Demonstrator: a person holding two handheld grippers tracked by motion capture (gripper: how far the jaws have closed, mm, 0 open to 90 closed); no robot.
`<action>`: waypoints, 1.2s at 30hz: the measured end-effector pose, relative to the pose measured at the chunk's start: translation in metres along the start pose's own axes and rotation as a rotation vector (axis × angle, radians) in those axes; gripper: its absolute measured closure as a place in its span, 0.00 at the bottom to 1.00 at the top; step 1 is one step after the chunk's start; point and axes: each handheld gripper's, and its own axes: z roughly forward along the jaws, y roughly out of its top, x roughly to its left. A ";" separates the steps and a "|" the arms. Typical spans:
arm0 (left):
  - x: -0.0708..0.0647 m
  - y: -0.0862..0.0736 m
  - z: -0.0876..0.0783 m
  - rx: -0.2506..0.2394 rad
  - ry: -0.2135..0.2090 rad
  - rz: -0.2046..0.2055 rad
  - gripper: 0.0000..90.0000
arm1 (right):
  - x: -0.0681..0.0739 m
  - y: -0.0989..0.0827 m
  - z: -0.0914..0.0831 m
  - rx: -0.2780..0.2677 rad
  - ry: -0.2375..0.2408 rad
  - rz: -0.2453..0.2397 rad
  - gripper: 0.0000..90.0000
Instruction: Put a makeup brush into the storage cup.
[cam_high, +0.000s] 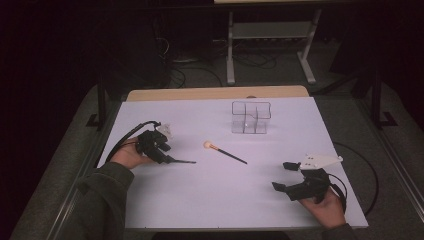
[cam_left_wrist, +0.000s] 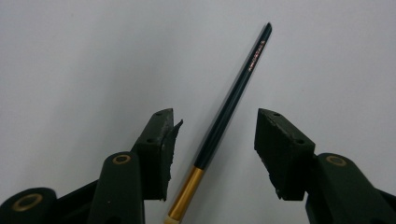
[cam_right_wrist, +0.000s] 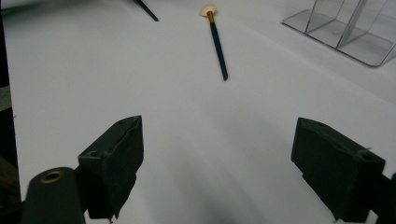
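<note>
White table (cam_high: 215, 200); beyond its far edge, grey floor (cam_high: 200, 77), cables (cam_high: 185, 65), white stand legs (cam_high: 231, 55).

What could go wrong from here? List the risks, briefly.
1. The left gripper stands open around the slanted brush, which lies nearer one pad whose lining looks torn; closing could pinch it off-centre and let it swivel or slip.
2. The clear organizer is hard to see; a brush tip might knock its wall.
</note>
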 end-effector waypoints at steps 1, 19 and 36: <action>0.001 -0.001 0.001 -0.001 -0.002 0.005 0.57 | 0.000 0.000 0.000 0.002 -0.001 0.000 0.18; 0.007 -0.008 0.015 0.049 -0.019 -0.004 0.75 | 0.003 0.002 0.002 0.003 0.009 -0.010 0.20; 0.003 -0.006 0.019 0.098 -0.005 0.052 0.91 | 0.006 0.005 0.001 -0.018 0.009 -0.026 0.21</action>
